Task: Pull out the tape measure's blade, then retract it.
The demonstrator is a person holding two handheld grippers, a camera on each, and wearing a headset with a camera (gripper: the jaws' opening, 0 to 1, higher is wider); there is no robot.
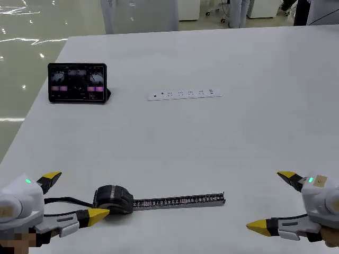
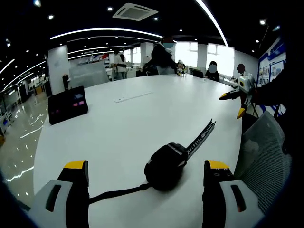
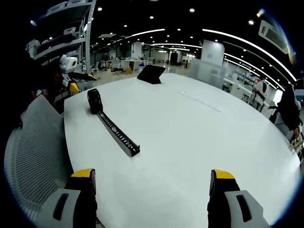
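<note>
The tape measure (image 1: 113,199) lies on the white table (image 1: 222,143), close to the near edge. Its dark case is on the left and its blade (image 1: 180,201) is drawn out flat to the right, numbers up, with the end hook at the far right. A black wrist cord (image 1: 63,200) trails off the case to the left.

The left gripper (image 1: 74,194) sits low on the left with its yellow-tipped jaws spread wide. In the left gripper view the case rests just ahead of the jaws, in the gap between them, and nothing is clamped. One tip is right beside the case in the head view, but whether it touches is hard to tell.

Over on the right, the right gripper (image 1: 273,201) has its jaws wide apart too and holds nothing. It is well clear of the blade's hook. The right gripper view looks across bare tabletop, with the blade running away to the case.

Farther back on the table, a tablet (image 1: 77,82) stands propped with its screen lit, and a white power strip (image 1: 184,94) lies flat near the middle.
</note>
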